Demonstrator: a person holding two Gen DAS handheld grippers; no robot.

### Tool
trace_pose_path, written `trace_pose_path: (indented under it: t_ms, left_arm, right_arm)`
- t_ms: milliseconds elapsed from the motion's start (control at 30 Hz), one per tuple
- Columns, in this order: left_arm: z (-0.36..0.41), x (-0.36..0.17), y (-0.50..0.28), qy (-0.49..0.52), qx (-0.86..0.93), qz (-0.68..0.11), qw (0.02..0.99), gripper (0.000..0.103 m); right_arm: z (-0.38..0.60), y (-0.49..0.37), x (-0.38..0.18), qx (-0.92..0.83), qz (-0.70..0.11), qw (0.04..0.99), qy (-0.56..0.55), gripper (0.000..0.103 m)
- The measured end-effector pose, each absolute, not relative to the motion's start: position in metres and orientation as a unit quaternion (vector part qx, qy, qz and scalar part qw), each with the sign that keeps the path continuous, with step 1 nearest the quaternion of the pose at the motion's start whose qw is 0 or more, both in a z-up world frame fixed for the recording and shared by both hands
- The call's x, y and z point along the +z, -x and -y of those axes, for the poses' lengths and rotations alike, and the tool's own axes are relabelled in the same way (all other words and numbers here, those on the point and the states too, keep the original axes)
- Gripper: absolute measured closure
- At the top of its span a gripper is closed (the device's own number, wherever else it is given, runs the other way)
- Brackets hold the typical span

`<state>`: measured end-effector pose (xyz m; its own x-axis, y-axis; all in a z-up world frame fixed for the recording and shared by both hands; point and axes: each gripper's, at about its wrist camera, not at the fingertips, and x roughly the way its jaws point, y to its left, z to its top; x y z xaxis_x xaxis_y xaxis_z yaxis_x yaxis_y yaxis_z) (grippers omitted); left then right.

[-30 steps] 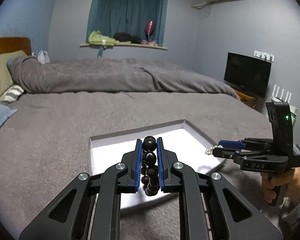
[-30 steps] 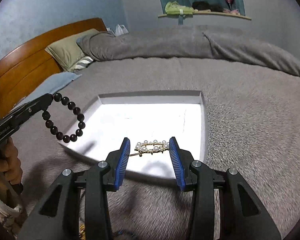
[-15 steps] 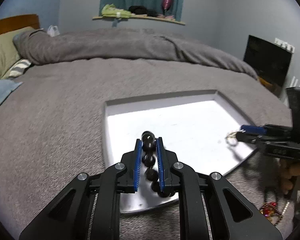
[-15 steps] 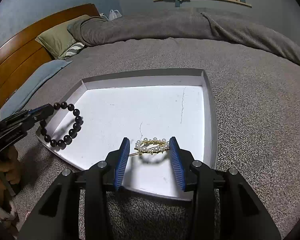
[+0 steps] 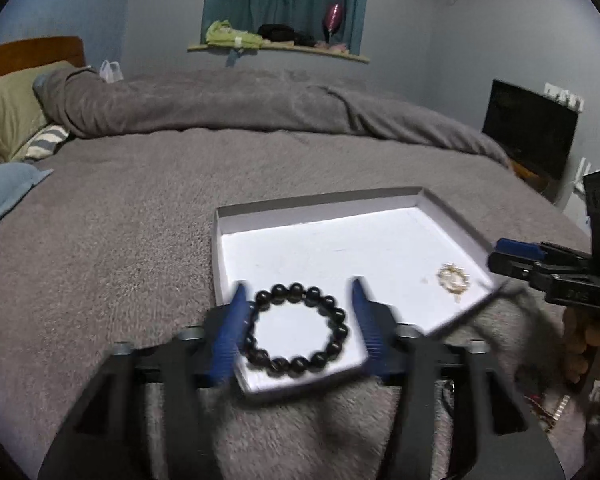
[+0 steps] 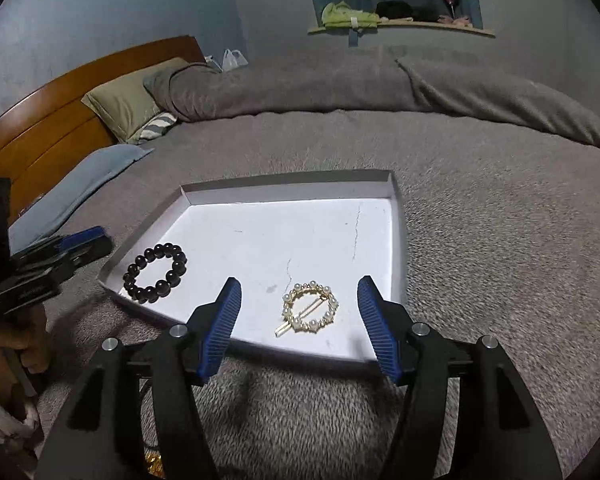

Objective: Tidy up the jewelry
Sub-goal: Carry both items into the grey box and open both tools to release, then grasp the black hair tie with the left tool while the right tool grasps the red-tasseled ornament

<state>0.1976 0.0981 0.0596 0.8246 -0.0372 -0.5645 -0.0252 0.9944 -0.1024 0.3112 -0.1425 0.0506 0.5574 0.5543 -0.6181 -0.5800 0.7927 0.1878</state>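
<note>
Bracelet (image 5: 296, 330) (left fingers (image 5: 228, 332) blurred)

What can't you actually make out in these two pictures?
- Left view: more jewelry low at right, half hidden by the hand holding the right gripper; type unclear.
- Left view: left gripper fingers smeared by motion blur.
- Right view: something gold at the bottom edge, cut off behind the gripper.
</note>
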Motion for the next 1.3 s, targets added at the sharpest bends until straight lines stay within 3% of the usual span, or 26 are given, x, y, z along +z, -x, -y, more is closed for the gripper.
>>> trace_pose_path:
  t_ms: [367,967,1300]
  left_arm:
    - [-0.059,0.073,-0.14,0.037,-0.031,-0.252,0.966,0.036]
    - [-0.009,0.038,-0.122,0.019,-0.099,-0.316,0.943,0.037]
    - [0.017,0.022,-0.156,-0.006,-0.115,-0.375,0.92,0.055]
  right_arm:
    - [0.178,-0.251,0.069,0.3,-0.29,0.909,-0.014,0.042]
    - [0.199,-0.186,0.053,0.31,-0.306,0.9,0.005,0.039]
    - [0.199,-0.177,0.038,0.311,-0.336,0.888,0.034,0.039]
